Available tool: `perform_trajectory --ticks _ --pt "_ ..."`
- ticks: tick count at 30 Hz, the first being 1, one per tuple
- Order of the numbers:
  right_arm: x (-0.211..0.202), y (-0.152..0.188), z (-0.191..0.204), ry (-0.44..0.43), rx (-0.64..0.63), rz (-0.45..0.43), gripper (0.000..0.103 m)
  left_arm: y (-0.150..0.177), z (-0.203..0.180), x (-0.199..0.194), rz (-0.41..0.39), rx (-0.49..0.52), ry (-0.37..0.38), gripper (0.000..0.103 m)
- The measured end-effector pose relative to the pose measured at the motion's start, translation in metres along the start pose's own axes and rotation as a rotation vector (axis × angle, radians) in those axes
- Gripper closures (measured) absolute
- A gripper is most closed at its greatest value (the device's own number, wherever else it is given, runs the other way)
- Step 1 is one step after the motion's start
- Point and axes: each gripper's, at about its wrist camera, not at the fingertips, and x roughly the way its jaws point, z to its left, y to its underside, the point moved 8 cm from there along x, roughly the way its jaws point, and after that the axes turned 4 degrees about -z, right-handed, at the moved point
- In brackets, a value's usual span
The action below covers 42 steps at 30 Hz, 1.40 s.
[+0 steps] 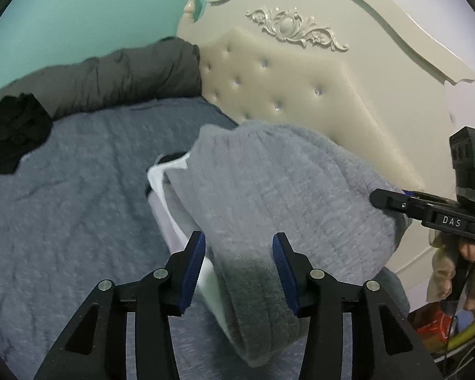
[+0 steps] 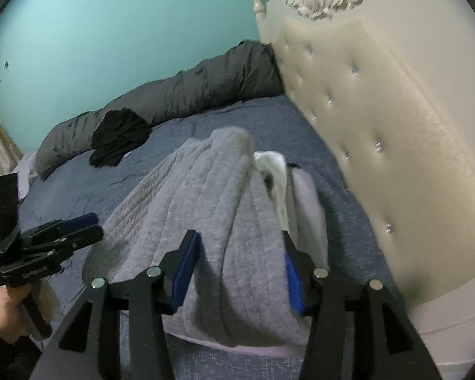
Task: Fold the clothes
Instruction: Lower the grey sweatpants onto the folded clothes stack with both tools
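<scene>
**A:** Whereabouts of the grey knitted sweater (image 1: 269, 183)?

**B:** Heaped on a small pile close to the headboard (image 1: 285, 79), over a white garment (image 1: 156, 177) and a lilac garment (image 2: 307, 196), all on the blue bed cover (image 1: 63, 205). Looks doubled over itself, with the ribbed hem hanging toward the near side.

**A:** And the left gripper (image 1: 237, 266)?

**B:** Spread wide, gripping nothing. Blue pads (image 1: 194, 269) either side of the hem, not pinching. Same for the right gripper (image 2: 237, 266): gaping, straddling the knit from the other side, clamped on nothing.

**A:** Handling?

**B:** Judging by the knit: soft, thick, limp. Likely to sag and stretch between two holds. Fuzzy enough not to slip, and nothing fragile about it. Probably weighty for a garment.

**A:** Where to take hold?

**B:** Best at the ribbed hem or a doubled edge, pinching through all layers, one hold at each side to keep the width taut. Worth avoiding the white layer underneath.

**A:** Stage?

**B:** Hard to say. Fits a sweater just laid on the pile, and equally one about to be lifted for another fold.
</scene>
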Motion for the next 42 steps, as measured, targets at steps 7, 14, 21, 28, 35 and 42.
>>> perform_trajectory --ticks 7,14,21,28,35,42 --pt "-0.034 -0.039 0.011 -0.021 0.009 -0.144 0.053 -0.017 -0.006 -0.01 -0.012 0.032 -0.003 0.054" --pt "-0.011 -0.032 0.05 -0.073 -0.101 -0.068 0.091 -0.013 -0.024 0.004 0.025 0.055 0.025 0.054" --pt "0.032 -0.015 0.03 -0.002 -0.057 0.033 0.097 -0.003 -0.023 0.02 0.054 0.074 0.022 0.054" --pt "0.058 0.014 -0.006 0.032 0.049 0.078 0.1 0.018 -0.022 0.039 0.099 0.101 0.028 0.054" --pt "0.068 0.044 -0.029 0.015 0.14 0.056 0.103 0.031 -0.028 0.048 0.11 0.13 0.027 0.054" --pt "0.075 0.049 -0.026 0.046 0.138 0.065 0.103 0.04 -0.029 0.052 0.121 0.133 0.015 0.055"
